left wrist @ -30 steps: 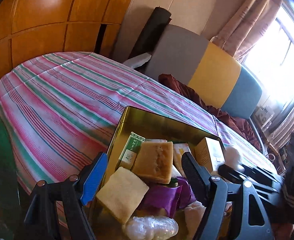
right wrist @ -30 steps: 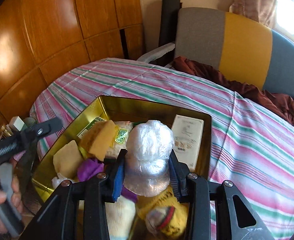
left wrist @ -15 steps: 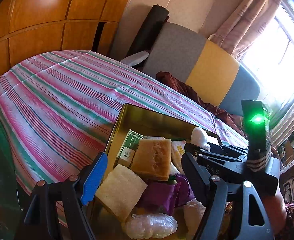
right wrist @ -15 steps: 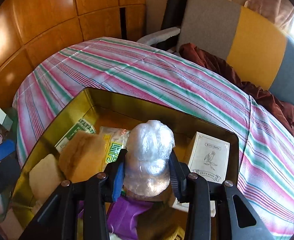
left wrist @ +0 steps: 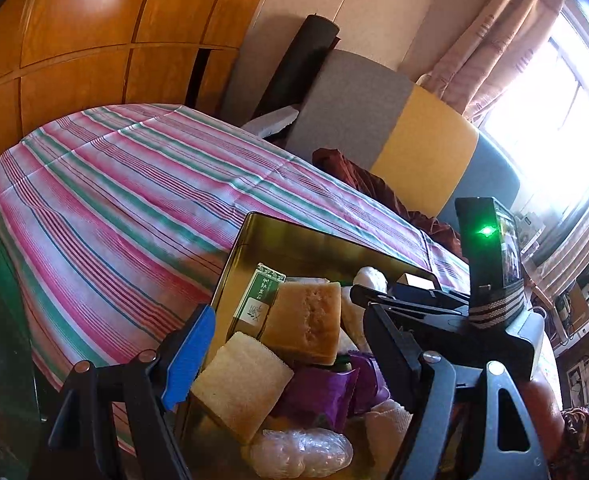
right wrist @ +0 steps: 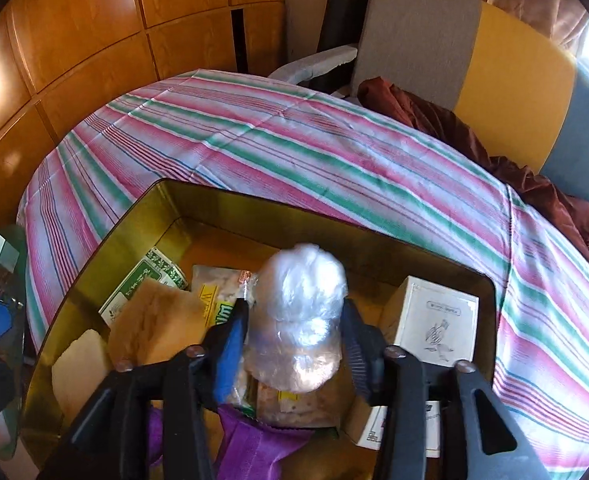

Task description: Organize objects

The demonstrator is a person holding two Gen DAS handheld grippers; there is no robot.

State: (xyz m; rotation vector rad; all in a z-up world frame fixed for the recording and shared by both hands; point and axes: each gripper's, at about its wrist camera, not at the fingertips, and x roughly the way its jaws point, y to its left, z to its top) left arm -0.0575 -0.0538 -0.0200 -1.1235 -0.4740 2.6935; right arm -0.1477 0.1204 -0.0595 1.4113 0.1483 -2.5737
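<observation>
Right hand-held gripper (right wrist: 294, 344) just opening around upright plastic-wrapped bundle (right wrist: 300, 312), apparently released, over gold tin (right wrist: 166, 200).

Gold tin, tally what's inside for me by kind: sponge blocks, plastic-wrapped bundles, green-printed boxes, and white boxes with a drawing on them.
Sponge blocks: 2 (brown, pale)
Plastic-wrapped bundles: 2 (upright one, lying one)
Green-printed box: 1
White box with a drawing: 1
Total: 6

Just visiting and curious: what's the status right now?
Left gripper open, empty, over gold tin. Right gripper jaws just opening, plastic-wrapped bundle between them, inside tin. White box close alongside.
</observation>
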